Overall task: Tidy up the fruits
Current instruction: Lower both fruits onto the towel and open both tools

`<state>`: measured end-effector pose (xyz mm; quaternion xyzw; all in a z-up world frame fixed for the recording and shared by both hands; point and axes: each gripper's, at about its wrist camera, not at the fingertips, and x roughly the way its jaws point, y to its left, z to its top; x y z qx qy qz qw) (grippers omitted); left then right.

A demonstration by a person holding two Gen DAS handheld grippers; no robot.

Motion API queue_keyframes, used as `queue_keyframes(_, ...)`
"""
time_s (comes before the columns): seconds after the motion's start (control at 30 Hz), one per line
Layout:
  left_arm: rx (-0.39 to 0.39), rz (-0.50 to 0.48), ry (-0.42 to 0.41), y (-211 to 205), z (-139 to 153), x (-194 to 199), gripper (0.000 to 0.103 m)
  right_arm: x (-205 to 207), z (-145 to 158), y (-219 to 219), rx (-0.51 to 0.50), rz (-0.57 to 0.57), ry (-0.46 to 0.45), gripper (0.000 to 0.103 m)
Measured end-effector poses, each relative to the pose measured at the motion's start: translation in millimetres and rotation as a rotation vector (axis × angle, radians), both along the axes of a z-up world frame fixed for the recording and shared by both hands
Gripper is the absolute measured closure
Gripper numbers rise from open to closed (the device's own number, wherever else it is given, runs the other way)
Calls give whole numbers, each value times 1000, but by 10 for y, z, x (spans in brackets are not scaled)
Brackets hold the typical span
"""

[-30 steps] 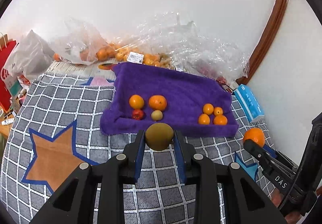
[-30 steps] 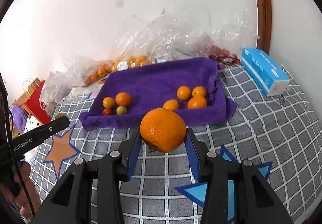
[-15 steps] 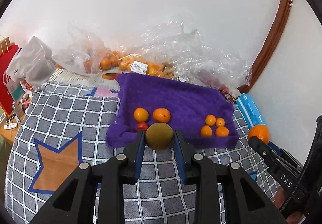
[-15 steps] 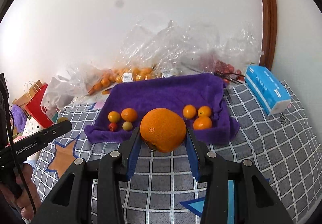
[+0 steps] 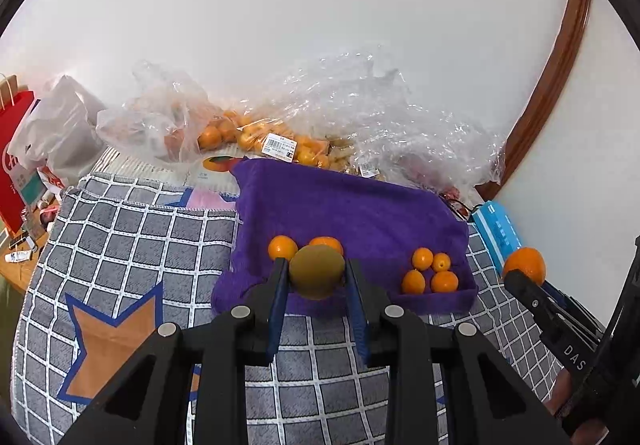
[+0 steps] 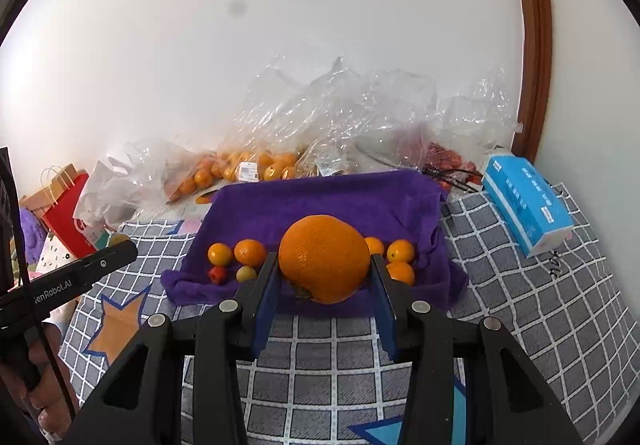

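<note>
Left gripper (image 5: 316, 277): closed on a brown-green kiwi (image 5: 317, 271), pads pressed to both its sides, the fruit held clear above the near edge of the purple towel (image 5: 360, 213).
Right gripper (image 6: 324, 277): closed on a large orange (image 6: 324, 259), clamped between the blue pads, above the towel's near edge; in the left wrist view this orange (image 5: 525, 265) shows at the far right, beyond the towel's right end.
Purple towel: spread on a grey checked cloth (image 6: 540, 309) with orange and blue stars, its far edge against the plastic bags (image 6: 360, 117).
Left group on towel: two oranges (image 6: 220, 253) side by side, with a small red fruit (image 6: 217, 274) and a small yellow-green fruit (image 6: 245, 273) just in front of them, near the towel's near-left corner.
Right group on towel: four small oranges (image 5: 432, 271) clustered by the near-right corner, touching or nearly so.
Plastic bags: crumpled clear bags along the wall, some holding small oranges (image 5: 224, 131) with price labels.
Tissue box (image 6: 526, 201): blue, lying on the checked cloth right of the towel, near the wall.
Red paper bag (image 6: 66, 215): standing off the cloth's left edge.
Person's hand (image 6: 44, 397): at lower left of the right wrist view, holding the left gripper's handle.
</note>
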<state>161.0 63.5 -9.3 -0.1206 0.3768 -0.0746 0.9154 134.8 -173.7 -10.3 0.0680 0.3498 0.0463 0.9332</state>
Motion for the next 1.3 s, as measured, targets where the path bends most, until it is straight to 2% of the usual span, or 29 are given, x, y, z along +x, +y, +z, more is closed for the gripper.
queue_keyframes(0.3, 9, -5, 4, -3, -55, 198, 76, 168, -24, -6, -7, -9, 4, 60)
queue_keyframes(0.7, 4, -17, 32, -26, -205, 507, 76, 477, -209, 46, -18, -9, 30, 60)
queue_keyframes(1.3, 8, -9, 95, -13, -576, 1009, 76, 980, -662, 7, -26, -20, 81, 60)
